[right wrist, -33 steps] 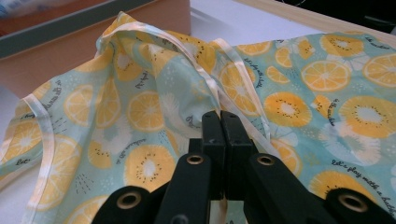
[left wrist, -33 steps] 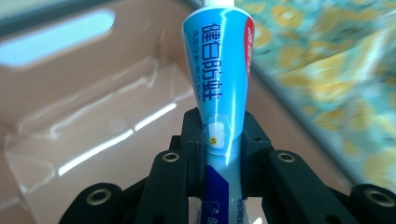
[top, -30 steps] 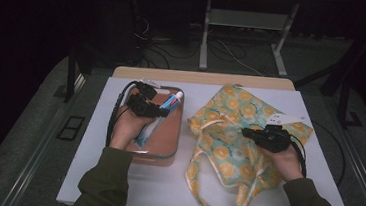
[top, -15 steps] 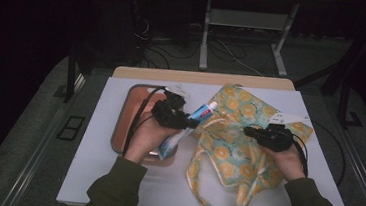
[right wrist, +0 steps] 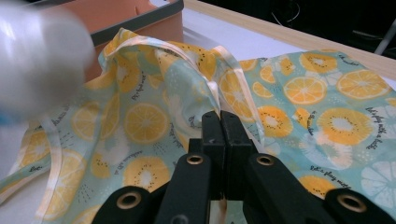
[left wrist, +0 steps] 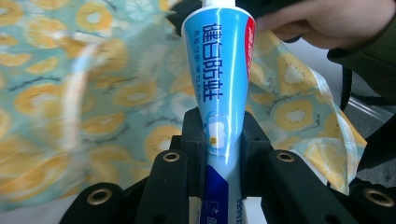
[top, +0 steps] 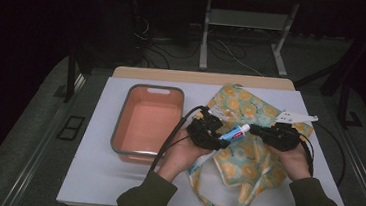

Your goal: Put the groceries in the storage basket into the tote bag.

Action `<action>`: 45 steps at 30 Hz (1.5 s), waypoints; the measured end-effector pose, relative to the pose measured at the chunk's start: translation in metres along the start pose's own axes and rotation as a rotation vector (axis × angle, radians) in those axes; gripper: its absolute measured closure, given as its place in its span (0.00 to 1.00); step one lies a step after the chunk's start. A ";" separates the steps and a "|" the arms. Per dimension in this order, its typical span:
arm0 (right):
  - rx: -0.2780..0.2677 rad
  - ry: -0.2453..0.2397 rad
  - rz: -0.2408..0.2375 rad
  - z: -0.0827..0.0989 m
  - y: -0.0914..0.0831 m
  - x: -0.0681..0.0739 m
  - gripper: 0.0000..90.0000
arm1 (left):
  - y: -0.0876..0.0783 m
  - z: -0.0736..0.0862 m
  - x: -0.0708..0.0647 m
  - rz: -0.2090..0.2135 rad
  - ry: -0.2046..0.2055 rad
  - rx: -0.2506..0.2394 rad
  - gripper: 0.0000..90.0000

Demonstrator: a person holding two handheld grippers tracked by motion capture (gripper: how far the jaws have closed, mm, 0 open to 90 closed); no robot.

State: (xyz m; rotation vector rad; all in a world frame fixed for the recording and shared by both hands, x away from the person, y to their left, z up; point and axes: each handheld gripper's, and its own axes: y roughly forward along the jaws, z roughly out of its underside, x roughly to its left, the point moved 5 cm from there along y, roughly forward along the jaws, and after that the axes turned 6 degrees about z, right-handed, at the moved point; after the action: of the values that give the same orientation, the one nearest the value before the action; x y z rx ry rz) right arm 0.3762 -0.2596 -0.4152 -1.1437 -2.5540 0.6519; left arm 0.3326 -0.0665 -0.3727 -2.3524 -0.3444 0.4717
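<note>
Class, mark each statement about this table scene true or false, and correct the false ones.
1. The left gripper holds a toothpaste tube. True.
2. The tube lies in the orange bin. False: it is held over the bag.
3. The right gripper is shut on the bag's edge. True.
4. The bag has a plain grey fabric. False: it has a citrus-slice print.
5. The bin stands right of the bag in the high view. False: left of it.

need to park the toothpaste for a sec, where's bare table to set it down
Bare white table lies in front of the empty orange plastic tub and in a strip left of it. The right half is crowded: the lemon-print fabric bag, both grippers and the blue toothpaste tube.
</note>
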 end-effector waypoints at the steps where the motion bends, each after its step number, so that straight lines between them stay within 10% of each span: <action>1: -0.001 0.000 0.000 0.000 -0.001 0.000 0.99 | 0.007 0.001 -0.001 0.006 -0.005 0.005 0.84; 17: -0.020 0.003 0.002 -0.002 -0.005 -0.003 0.99 | 0.090 0.039 0.024 -0.025 -0.091 0.128 0.82; 29: -0.014 0.001 0.003 -0.001 -0.005 -0.002 0.99 | 0.054 0.051 0.016 -0.082 -0.051 0.044 0.34; 45: -0.003 -0.004 -0.002 0.000 -0.002 0.000 0.99 | 0.005 0.113 -0.012 -0.079 -0.027 0.050 0.37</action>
State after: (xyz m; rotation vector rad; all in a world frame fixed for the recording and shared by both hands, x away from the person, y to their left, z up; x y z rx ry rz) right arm 0.3749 -0.2614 -0.4140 -1.1421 -2.5594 0.6511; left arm 0.2745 -0.0079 -0.4516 -2.2764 -0.4314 0.4691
